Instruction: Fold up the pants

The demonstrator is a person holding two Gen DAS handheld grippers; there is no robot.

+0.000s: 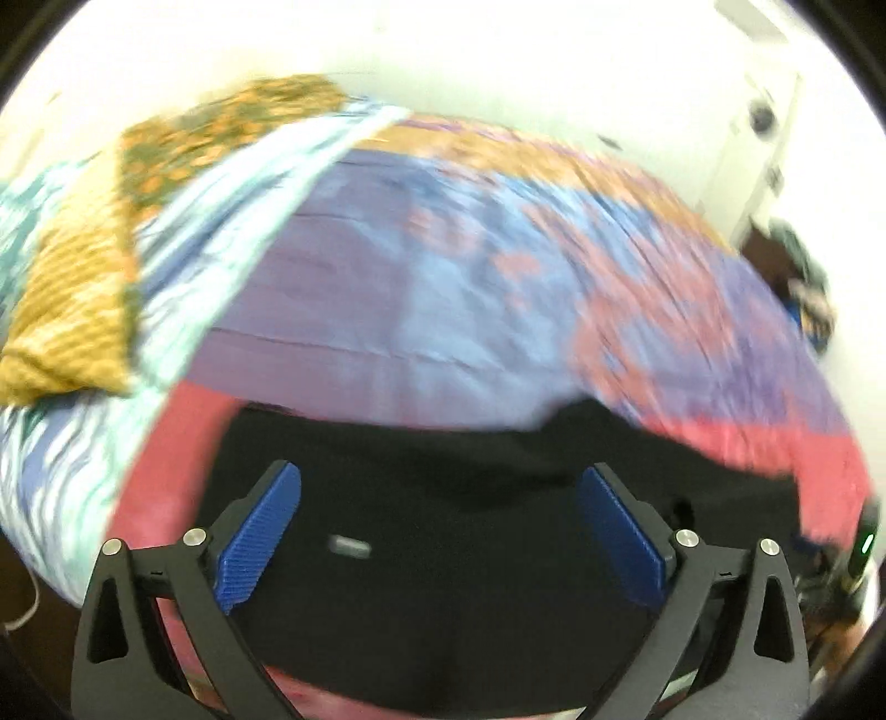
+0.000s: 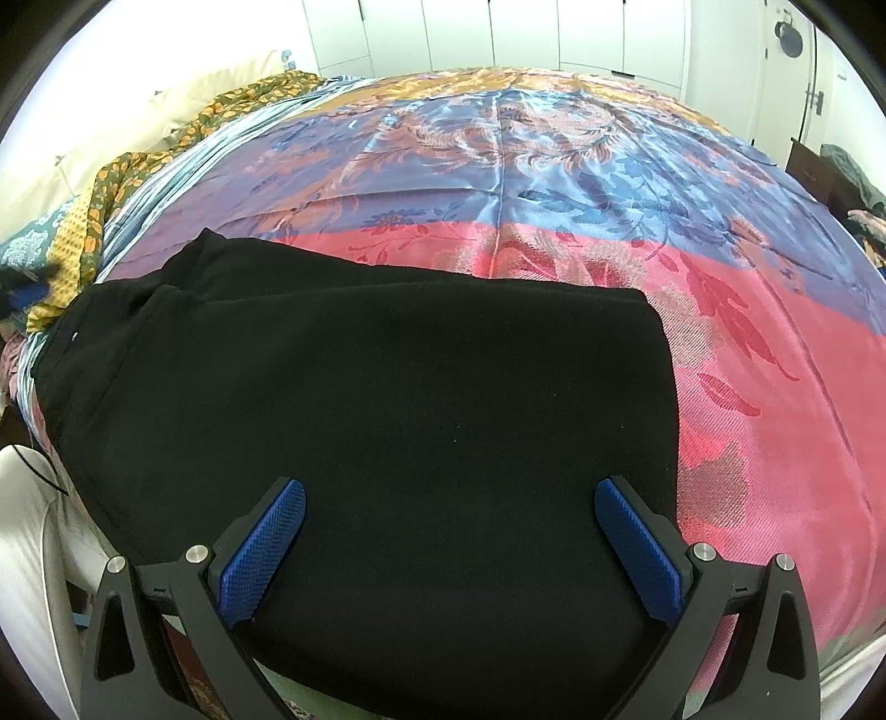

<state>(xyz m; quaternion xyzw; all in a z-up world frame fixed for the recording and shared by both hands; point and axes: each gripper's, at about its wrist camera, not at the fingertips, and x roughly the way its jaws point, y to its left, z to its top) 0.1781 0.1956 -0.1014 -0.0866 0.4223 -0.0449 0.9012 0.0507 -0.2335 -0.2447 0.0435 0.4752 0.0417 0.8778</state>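
Black pants lie flat on the bed, folded into a broad band near its front edge. In the right wrist view their waist end sits at the left and a straight folded edge at the right. My right gripper hovers open over the near part of the cloth, nothing between its blue pads. The left wrist view is motion-blurred: the pants fill its lower half, with a small pale label on them. My left gripper is open above the cloth, holding nothing.
A satin bedspread in pink, blue and orange covers the bed. Crumpled orange-patterned cloth and a striped pale-blue sheet lie at the left. White wardrobe doors stand behind. Dark clutter sits at the right.
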